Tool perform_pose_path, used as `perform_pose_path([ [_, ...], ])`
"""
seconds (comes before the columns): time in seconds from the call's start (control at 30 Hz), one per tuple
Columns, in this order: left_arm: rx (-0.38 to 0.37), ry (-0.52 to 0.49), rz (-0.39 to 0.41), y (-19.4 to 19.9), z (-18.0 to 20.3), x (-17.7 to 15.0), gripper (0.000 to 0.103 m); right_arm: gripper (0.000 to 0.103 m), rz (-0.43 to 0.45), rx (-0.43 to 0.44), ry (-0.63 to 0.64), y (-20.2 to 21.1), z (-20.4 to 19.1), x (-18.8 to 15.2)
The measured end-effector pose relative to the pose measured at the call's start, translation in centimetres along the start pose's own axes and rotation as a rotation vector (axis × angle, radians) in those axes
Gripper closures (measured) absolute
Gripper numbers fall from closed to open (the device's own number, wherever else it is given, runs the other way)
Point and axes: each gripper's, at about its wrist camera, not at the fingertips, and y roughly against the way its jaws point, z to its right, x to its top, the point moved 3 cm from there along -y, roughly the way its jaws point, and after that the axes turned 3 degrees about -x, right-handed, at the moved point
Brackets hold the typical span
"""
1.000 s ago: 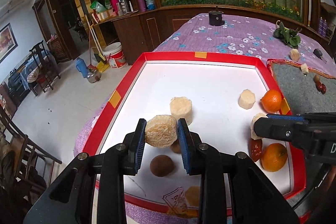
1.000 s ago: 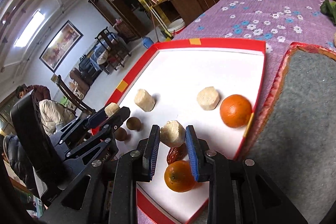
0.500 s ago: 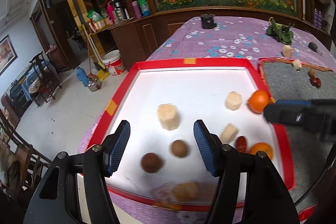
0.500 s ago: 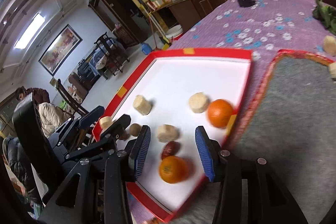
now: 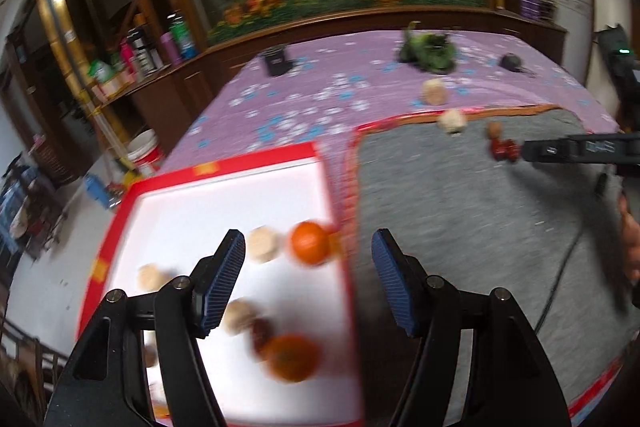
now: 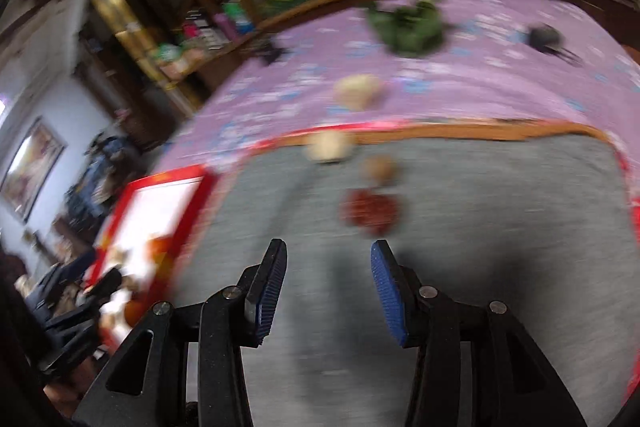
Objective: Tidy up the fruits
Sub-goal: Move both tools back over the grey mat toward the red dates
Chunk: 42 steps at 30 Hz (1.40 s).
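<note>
Judging from both grippers, left [image 5: 308, 281] and right [image 6: 328, 291], being empty with jaws spread, another fruit on the grey mat [image 6: 480, 227] is sought, so the dates [image 6: 370, 211] must be straddled next.

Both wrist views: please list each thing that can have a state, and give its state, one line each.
left gripper: open, holds nothing, above the tray's right edge.
right gripper: open, holds nothing, above the grey mat.
white tray: holds two oranges and pale cut pieces.
red dates: lying on the mat, untouched.
brown round fruit: lying on the mat beyond the dates.
</note>
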Motion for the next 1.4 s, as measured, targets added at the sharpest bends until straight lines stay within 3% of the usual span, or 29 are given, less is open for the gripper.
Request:
perform_pose_path([
  [0.17,-0.040,-0.046,-0.012,-0.1,2.9,1.2,0.038,0.073,-0.030,-0.010,0.008,-1.5,1.2,1.7],
  [0.33,-0.039,-0.056,-0.029,-0.1,3.6,1.5,0.038,0.076,-0.070,-0.014,0.039,-3.6,-0.1,1.9],
  [0.5,-0.028,-0.058,-0.048,-0.4,4.3,1.7,0.038,0.079,-0.041,-0.054,0.120,-4.1,-1.2,1.2],
  [0.57,-0.033,-0.063,-0.056,-0.8,4.8,2.0,0.038,0.086,-0.032,-0.057,0.145,-3.9,-1.2,0.9],
  [0.67,-0.039,-0.073,-0.061,-1.5,5.9,2.7,0.038,0.086,-0.032,-0.004,0.114,-3.6,-0.1,1.3],
  [0.8,-0.057,-0.083,-0.075,-3.0,7.6,4.0,0.038,0.086,0.015,0.074,-0.064,-1.5,3.7,3.0],
  [0.93,-0.095,-0.087,-0.093,-5.0,10.3,5.4,0.038,0.086,0.061,0.051,-0.161,-0.3,6.4,3.8],
  [1.03,-0.122,-0.083,-0.100,-6.4,12.4,6.2,0.038,0.086,0.041,0.056,-0.237,-0.7,7.8,3.7],
  [1.4,-0.179,-0.075,-0.125,-9.6,16.0,6.8,0.042,0.085,-0.008,0.052,-0.266,-2.1,8.1,3.6],
])
